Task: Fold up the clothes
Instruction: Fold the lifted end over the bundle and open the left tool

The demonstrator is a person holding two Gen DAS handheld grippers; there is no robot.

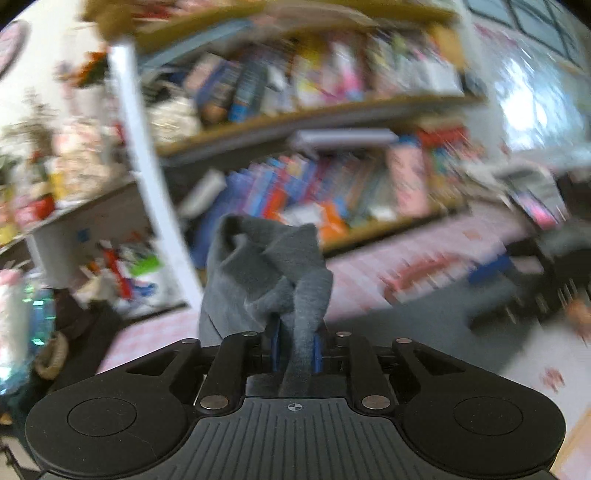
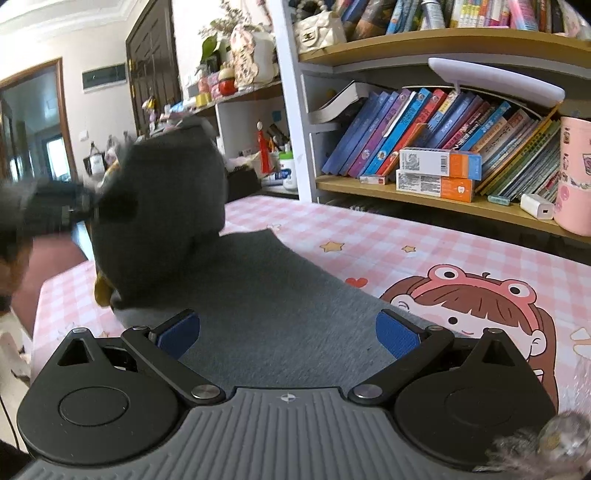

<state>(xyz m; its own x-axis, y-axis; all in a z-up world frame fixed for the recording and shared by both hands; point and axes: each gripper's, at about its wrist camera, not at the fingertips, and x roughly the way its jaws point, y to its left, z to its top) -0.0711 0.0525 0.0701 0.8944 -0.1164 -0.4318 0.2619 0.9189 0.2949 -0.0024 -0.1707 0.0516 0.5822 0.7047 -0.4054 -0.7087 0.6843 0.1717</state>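
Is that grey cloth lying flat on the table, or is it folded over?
Partly folded. One end of the grey cloth lies flat on the checked tablecloth; the other is lifted and doubled over, pinched in the left claw.

Counted 1 grey garment [image 2: 266, 295] on the pink checked tablecloth [image 2: 369, 240], spread toward its left edge. Counted 2 grippers: left gripper [image 1: 295, 345], right gripper [image 2: 288, 338]. Saw 2 white-and-orange boxes [image 2: 439, 173] stacked on the lower shelf [image 2: 406, 195], 1 pink cup [image 2: 574, 177] at the shelf's right end, 1 white quilted bag [image 2: 319, 31] on the upper shelf. Books too many, approx. uncounted.
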